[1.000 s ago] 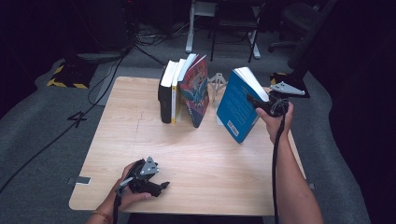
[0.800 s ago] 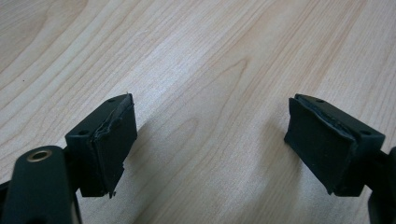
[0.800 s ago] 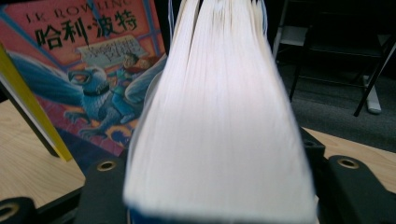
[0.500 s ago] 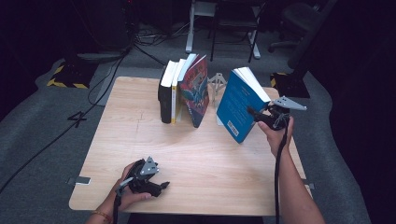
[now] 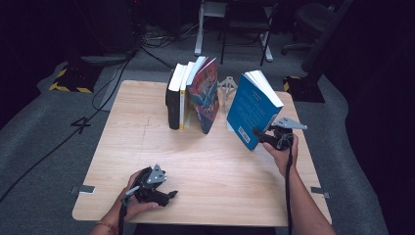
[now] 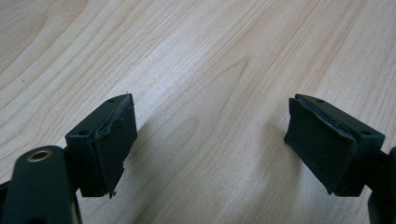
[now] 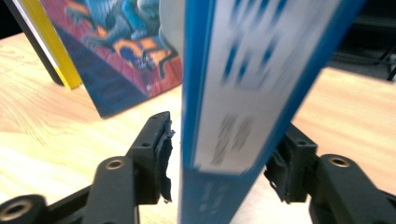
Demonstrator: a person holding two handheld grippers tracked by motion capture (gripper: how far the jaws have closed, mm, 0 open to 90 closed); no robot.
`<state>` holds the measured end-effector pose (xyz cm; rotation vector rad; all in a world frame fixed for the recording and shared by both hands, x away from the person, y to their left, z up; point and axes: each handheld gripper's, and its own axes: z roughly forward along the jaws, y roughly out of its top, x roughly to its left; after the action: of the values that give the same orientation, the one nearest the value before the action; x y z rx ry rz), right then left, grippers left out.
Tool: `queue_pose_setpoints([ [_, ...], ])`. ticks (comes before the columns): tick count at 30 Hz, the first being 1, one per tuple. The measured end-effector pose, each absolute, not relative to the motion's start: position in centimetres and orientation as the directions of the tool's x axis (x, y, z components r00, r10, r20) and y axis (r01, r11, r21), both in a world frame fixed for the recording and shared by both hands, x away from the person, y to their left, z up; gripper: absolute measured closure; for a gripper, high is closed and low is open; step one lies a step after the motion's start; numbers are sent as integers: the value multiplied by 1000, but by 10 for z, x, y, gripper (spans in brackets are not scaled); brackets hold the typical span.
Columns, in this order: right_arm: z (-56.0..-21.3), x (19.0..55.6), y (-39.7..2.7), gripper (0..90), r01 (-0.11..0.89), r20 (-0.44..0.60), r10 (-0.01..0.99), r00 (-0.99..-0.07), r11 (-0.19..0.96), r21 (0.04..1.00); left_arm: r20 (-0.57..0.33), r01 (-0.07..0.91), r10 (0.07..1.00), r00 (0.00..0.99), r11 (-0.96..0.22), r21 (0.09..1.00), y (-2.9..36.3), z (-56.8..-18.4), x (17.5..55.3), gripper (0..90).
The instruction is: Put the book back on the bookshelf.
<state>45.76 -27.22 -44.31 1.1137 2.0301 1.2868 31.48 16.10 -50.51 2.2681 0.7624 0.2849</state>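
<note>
A blue book (image 5: 249,110) stands tilted on the wooden table (image 5: 147,147), right of a row of upright books (image 5: 182,98). My right gripper (image 5: 260,135) reaches from the right around the blue book's lower edge. In the right gripper view the blue book (image 7: 243,70) stands between the jaws of the right gripper (image 7: 224,158), which have just been closing. A narrow gap shows at the left pad (image 7: 163,154), and the other pad sits partly behind the cover. My left gripper (image 5: 169,196) rests near the table's front edge. Its jaws are open over bare wood (image 6: 210,135).
The row's nearest book has a colourful dragon cover (image 5: 205,98) (image 7: 126,42) and leans toward the blue book. A small white stand (image 5: 227,85) sits behind them. Chairs and cables lie on the dark floor beyond the table's far edge.
My right hand has slid down the blue book's right edge, from its top corner to near its lower end. The book keeps its tilt. The left hand has stayed put.
</note>
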Motion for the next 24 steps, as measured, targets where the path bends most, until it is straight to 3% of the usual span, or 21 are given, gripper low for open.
queue_pose_setpoints([
  [9, -469, 463, -263, 587, 388, 48, 864, -501, 174, 905, -18, 441, 598, 801, -569, 694, 161, -505, 315, 165],
  [24, -466, 480, -238, 608, 415, 44, 924, -379, 127, 901, -18, 438, 595, 804, -571, 695, 161, -505, 315, 165],
])
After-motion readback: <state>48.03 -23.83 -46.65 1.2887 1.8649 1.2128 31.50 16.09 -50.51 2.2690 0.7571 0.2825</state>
